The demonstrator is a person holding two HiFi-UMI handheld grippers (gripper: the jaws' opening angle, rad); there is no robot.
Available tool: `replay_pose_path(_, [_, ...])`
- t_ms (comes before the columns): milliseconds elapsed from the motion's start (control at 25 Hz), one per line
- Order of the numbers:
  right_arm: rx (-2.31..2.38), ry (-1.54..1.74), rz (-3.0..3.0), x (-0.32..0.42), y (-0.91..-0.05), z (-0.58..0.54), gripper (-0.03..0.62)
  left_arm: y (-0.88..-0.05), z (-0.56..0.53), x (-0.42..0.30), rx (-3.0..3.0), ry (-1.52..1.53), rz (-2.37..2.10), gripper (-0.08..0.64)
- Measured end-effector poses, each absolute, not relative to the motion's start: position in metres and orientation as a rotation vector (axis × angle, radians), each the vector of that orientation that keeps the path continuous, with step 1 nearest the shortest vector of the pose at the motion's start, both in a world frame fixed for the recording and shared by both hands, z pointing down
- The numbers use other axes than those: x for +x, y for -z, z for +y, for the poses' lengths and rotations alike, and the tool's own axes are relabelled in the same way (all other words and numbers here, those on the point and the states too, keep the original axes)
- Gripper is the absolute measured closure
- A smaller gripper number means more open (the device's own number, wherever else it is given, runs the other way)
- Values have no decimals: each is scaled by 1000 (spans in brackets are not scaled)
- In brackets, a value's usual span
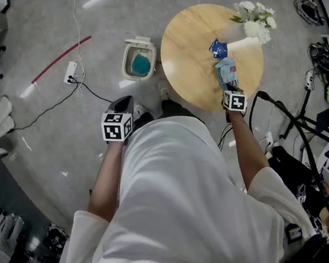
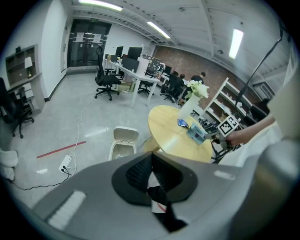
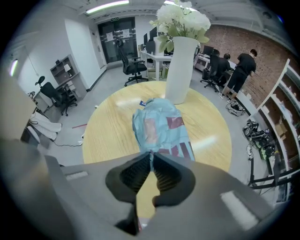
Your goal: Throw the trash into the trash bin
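Standing on the floor just beside the round wooden worktop point(image 1: 186, 42), the trash bin point(image 1: 128, 67) has its lid point(image 1: 138, 42) tipped back. Its inside shows blue; whether that is a liner or something thrown in cannot be told. In the left gripper view the hand-held gripper's body cuts off the lower part of the bin point(image 2: 119, 151), so its inside is not visible there.

A white vase point(image 1: 243, 45) stands on the worktop's far side and holds white flowers point(image 1: 256, 18). A small dark-blue wrapper point(image 1: 218, 48) lies just beside the vase base, apart from both hand-held grippers.

Right hand-held gripper point(image 3: 151, 157): jaws clamped on the near edge of a crumpled light-blue bag point(image 3: 157, 129), which has red patches. The bag lies on the worktop point(image 3: 105, 136) in front of the vase point(image 3: 180, 70). The clamped edge is hidden inside the jaws. In the head view the bag point(image 1: 226, 71) lies between the wrapper and the right hand-held gripper point(image 1: 229, 87).

Left hand-held gripper point(image 2: 151, 159): jaws together, with nothing seen clamped at the tips. A white and red patch shows through the gap below them; what it is cannot be made out. In the head view this hand-held gripper point(image 1: 125, 102) hangs over the floor, near the bin and clear of the worktop.

The person's torso hides the floor at the worktop's near edge.
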State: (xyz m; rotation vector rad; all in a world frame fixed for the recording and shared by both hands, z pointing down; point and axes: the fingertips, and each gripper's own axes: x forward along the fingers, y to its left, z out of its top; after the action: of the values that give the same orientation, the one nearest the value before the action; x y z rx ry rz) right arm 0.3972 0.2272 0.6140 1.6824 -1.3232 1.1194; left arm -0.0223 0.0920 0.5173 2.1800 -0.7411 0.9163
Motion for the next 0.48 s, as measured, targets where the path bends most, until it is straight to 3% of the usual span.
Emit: replay_pose_path(480, [1640, -1056, -1501, 341, -583, 191, 566, -517, 99, -38, 2176, -852, -775, 555])
